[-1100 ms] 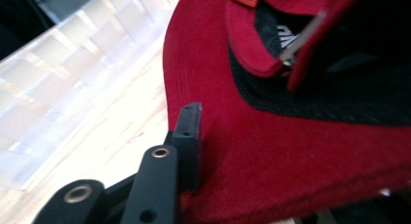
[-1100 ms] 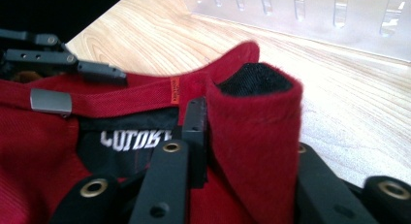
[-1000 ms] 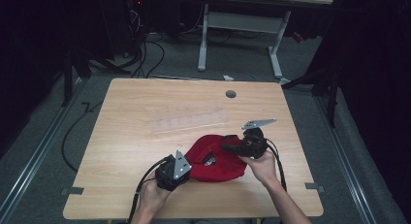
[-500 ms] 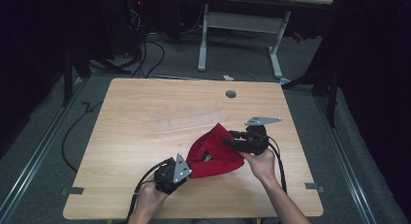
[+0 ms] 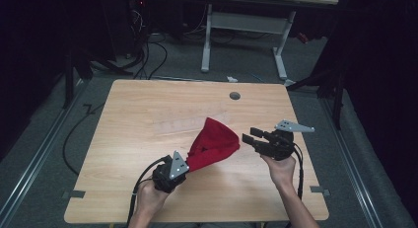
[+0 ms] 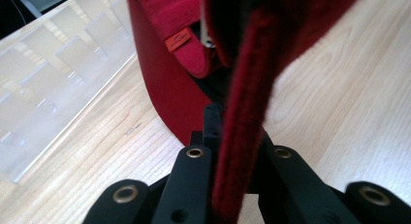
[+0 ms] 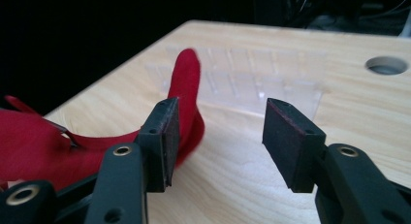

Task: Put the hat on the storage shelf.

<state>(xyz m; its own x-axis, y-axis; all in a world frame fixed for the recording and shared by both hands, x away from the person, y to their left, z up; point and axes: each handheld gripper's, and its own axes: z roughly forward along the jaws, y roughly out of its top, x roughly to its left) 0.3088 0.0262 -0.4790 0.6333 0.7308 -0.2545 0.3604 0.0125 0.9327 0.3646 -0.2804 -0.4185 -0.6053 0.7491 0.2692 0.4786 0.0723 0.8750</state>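
Note:
A red cloth (image 5: 213,143) with a small sewn label (image 6: 178,40) rises from the table (image 5: 148,104) in a cone shape. My left gripper (image 5: 186,162) is shut on its lower edge, and the red fabric runs between the jaws (image 6: 228,134). My right gripper (image 5: 250,135) stands just right of the cloth and apart from it. Its jaws have just been opening, and nothing is between them (image 7: 220,132). In the right gripper view the cloth (image 7: 186,81) lies beyond the left finger (image 7: 162,141).
A clear plastic rack (image 5: 185,122) lies flat on the table behind the cloth, also seen in the left gripper view (image 6: 53,69) and the right gripper view (image 7: 242,83). A round cable hole (image 5: 234,95) sits near the table's far edge. Another desk's frame (image 5: 241,25) stands beyond.
The right gripper let go of the red cloth, opened and drew back to the right. The left gripper closed on the cloth's edge, and the cloth went from lying flat to standing up.

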